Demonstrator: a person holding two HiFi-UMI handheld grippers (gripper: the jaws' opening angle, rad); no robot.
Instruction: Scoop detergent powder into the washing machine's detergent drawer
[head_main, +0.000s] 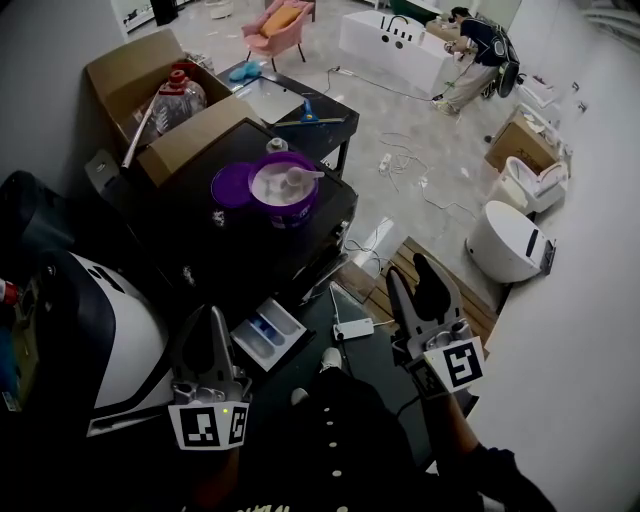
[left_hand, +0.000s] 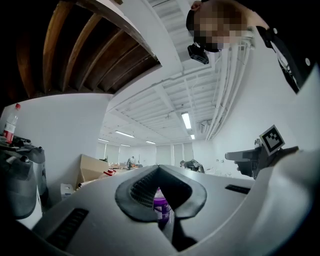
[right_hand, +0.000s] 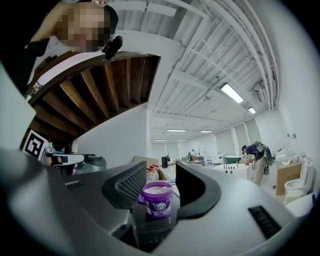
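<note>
White washing machine (head_main: 130, 345) at lower left; black table (head_main: 200, 250) beyond it, w/ open cardboard box (head_main: 150, 90) by its far left end; detergent drawer (head_main: 268, 335) pulled out below table's near edge, between the two claws, white w/ blue compartments facing up; purple detergent tub (head_main: 285, 195) upright on table top, open, white powder inside; purple lid (head_main: 230, 186) flat, touching tub's left side; white scoop (head_main: 300, 178) lying in the powder, handle to the right; left claw (head_main: 212, 320) clenched, tips together, nothing gripped; right claw (head_main: 413, 282) released, jaws wide apart, empty; tub ahead of both, well apart.
</note>
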